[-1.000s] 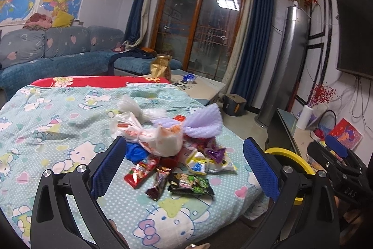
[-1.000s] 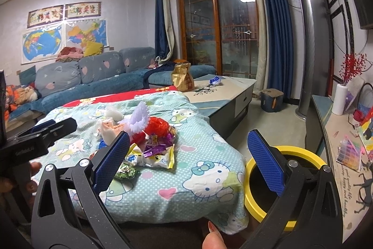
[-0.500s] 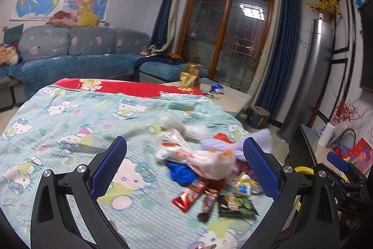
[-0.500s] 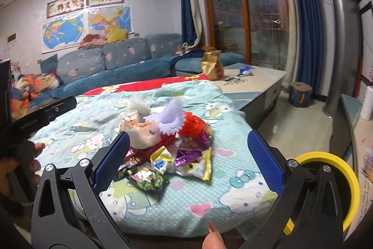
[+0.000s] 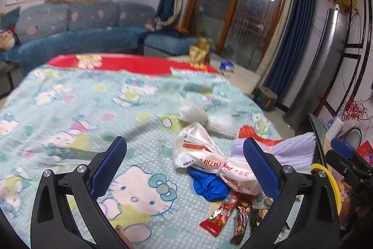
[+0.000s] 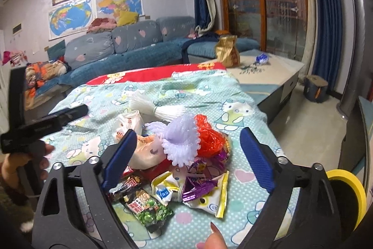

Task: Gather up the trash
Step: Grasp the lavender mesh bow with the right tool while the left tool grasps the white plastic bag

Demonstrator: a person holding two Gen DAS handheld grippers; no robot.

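Both my grippers have swung in toward the trash pile [image 6: 177, 160] on the Hello Kitty blanket [image 5: 70, 113]. My right gripper [image 6: 186, 155] now frames the pile, its jaws closing but still apart, pressing on nothing. My left gripper [image 5: 184, 165] has its jaws wide apart, the white plastic bag [image 5: 209, 160] between them, untouched. Right of the pile sits the yellow-rimmed bin [image 6: 347, 188].

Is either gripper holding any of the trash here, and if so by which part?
Nothing is held. The left gripper is open over the blanket; the right gripper is closing above the wrapper pile, its fingers touching nothing.
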